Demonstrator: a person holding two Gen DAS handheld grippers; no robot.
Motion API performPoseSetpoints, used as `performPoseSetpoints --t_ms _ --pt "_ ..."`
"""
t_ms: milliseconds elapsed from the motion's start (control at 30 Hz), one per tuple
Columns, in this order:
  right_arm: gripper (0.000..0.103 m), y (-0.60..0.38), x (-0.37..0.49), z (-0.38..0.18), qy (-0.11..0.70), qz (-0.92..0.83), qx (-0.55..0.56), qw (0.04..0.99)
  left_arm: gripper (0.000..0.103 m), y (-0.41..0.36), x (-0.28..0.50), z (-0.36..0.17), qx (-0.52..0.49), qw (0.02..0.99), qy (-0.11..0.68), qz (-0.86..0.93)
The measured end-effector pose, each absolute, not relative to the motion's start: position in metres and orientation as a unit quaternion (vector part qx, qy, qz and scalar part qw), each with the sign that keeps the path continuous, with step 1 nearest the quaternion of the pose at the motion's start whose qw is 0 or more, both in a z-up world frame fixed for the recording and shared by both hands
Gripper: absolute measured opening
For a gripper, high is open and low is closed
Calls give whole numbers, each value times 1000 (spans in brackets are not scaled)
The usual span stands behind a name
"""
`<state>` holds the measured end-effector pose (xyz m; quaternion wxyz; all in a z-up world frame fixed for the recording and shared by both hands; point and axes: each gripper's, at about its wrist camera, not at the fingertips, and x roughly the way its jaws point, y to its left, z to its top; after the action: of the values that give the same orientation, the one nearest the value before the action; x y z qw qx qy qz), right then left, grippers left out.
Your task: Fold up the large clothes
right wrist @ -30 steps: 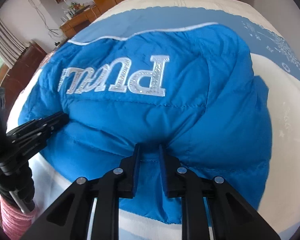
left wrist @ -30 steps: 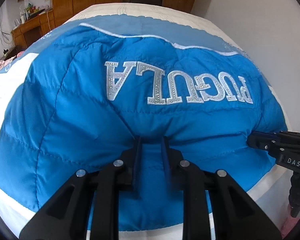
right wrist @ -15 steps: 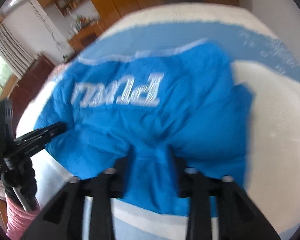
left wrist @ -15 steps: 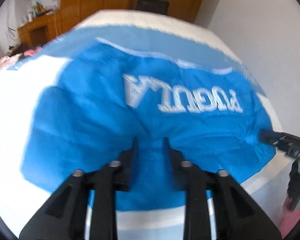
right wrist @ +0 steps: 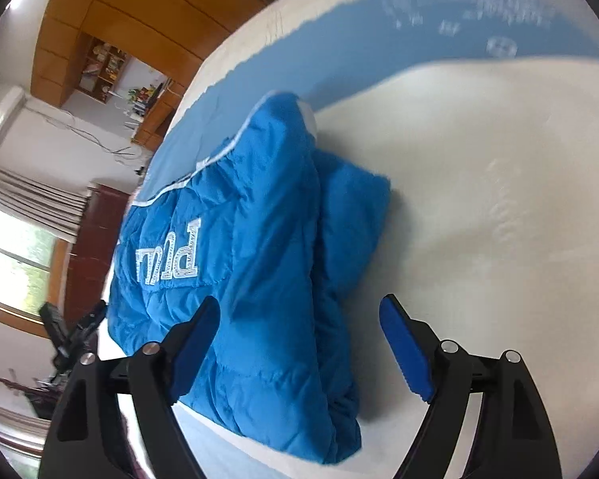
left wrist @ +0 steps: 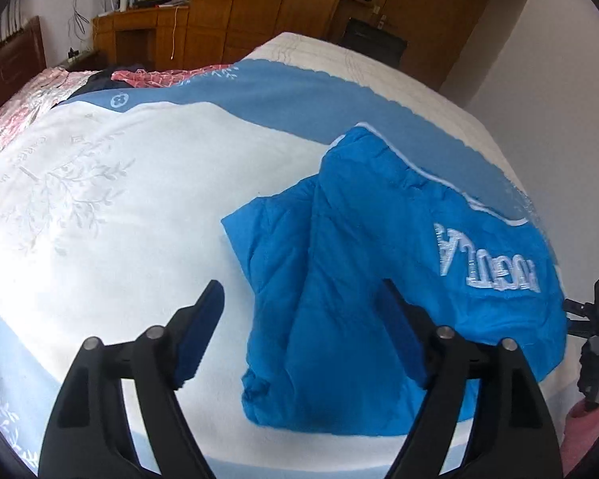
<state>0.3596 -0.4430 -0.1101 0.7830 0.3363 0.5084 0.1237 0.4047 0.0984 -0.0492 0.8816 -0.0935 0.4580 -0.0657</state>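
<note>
A bright blue quilted jacket [left wrist: 379, 263] with silver lettering lies folded on the bed; in the right wrist view it [right wrist: 259, 263] fills the left half. My left gripper [left wrist: 299, 311] is open and empty, just above the jacket's left near edge. My right gripper [right wrist: 299, 327] is open and empty over the jacket's right near edge. The other gripper shows at the right edge of the left wrist view [left wrist: 595, 319] and at the left of the right wrist view [right wrist: 72, 335].
The bed has a white and light blue cover [left wrist: 119, 199], also seen in the right wrist view [right wrist: 479, 199]. Pink and dark clothes [left wrist: 112, 76] lie at its far left. Wooden wardrobes [left wrist: 283, 4] and a desk [left wrist: 139, 32] stand behind.
Both grippers let go of the jacket's near edge, opened wide and swung apart, the left one leftward and the right one rightward. The jacket now lies loose on the bed.
</note>
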Motion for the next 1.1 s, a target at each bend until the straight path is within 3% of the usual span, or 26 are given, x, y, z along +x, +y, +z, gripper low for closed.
performPoseSetpoints --t_ms 400,467,533,633,700,867,1100 --pt "86 -445 384 -131 489 170 350 780 82 99 452 -93 -176 843 491 -131" --pt "77 -441 386 -130 491 165 335 787 68 95 453 -95 -182 841 491 -135" --pt "52 -435 390 -129 492 172 331 786 52 90 450 -92 -181 843 489 -135" --pt "34 -432 385 -122 483 179 326 793 34 81 440 -82 -158 857 477 -114" --pt "28 -429 381 -114 477 178 314 801 26 76 432 -74 -147 866 466 -102" --pt "21 -423 361 -83 461 186 297 815 16 70 411 -50 -130 882 443 -98" --pt "21 -414 304 -38 445 200 252 836 14 51 350 0 -97 900 406 -128"
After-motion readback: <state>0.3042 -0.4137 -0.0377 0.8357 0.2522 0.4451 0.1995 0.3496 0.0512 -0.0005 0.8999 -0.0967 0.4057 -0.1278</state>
